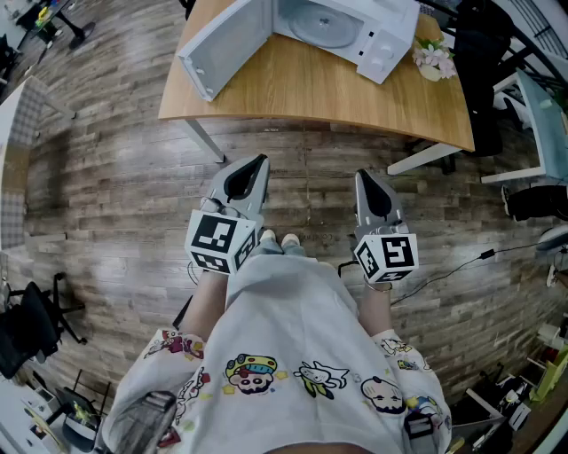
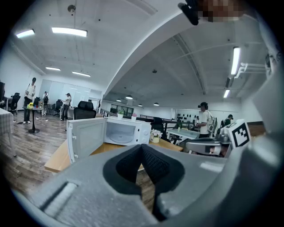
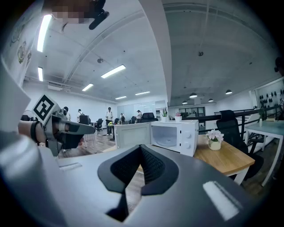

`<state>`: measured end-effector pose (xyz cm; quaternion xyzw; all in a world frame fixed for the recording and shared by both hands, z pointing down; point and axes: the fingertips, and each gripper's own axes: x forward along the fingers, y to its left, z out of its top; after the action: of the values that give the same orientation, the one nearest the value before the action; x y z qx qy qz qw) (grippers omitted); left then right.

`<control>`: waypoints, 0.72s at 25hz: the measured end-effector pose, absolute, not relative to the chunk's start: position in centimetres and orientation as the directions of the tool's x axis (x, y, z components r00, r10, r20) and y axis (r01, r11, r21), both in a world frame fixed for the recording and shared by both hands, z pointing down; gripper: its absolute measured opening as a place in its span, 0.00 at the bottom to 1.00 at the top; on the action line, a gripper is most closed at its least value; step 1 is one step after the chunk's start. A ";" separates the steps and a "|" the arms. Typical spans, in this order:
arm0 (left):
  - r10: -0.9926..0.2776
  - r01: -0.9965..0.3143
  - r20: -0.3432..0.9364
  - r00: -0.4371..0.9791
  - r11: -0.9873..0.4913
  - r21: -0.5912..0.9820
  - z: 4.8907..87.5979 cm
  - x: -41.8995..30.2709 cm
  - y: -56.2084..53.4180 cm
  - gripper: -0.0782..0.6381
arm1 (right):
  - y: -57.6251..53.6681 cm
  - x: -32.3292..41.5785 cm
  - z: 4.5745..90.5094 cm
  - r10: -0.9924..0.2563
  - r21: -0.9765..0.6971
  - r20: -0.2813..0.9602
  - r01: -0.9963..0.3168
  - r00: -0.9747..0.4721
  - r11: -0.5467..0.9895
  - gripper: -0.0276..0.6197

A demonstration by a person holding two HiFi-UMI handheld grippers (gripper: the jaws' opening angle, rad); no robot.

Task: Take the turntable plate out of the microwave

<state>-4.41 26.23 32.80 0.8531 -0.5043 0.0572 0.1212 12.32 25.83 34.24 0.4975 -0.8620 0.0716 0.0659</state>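
Surface: a wooden table [image 1: 302, 97] on white legs, standing on a plank floor [image 1: 115, 177]. Bare wood shows along the table's near side.

On the table: a white microwave [image 1: 382, 40] set toward the far side, its door [image 1: 222, 49] swung fully open to the left. The door's free edge reaches out near the table's left corner. The turntable plate [image 1: 321, 25] lies flat inside the microwave cavity, clear glass, nothing on it. A small pot of flowers [image 1: 432, 60] stands just beside the microwave on its right.

Room: open-plan office, strip lights overhead, desks and several people well back. A black chair [image 1: 484, 80] sits at the table's right end, another black chair [image 1: 31, 324] far left on the floor. A thin cable [image 1: 461, 266] trails over the floor at the right.

Tools: the left gripper [image 1: 260, 161] and the right gripper [image 1: 364, 176] are held side by side in front of the person, well apart from the table, both aimed toward it. Each gripper's own view shows its jaws pressed together with nothing between them.

Open room: a clear band of floor lies between the grippers and the table's near edge. The microwave's mouth faces this side, with the open door flanking it on the left and the flowers on the right.
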 end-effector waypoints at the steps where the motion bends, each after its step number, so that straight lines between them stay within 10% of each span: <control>1: -0.847 -0.875 0.222 0.484 -0.460 0.152 32.9 -4.2 26.2 0.11 | 25.8 12.6 34.2 -0.851 -0.063 0.181 -0.869 -0.494 0.491 0.05; 18: -0.878 -0.904 0.219 0.425 -0.398 0.156 33.7 -2.8 27.1 0.20 | 26.3 14.6 34.2 -0.822 -0.093 0.141 -0.834 -0.551 0.543 0.15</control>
<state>-2.82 27.06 33.67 0.8347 -0.5338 0.0504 0.1260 14.59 26.33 34.25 0.4719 -0.8776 0.0749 0.0403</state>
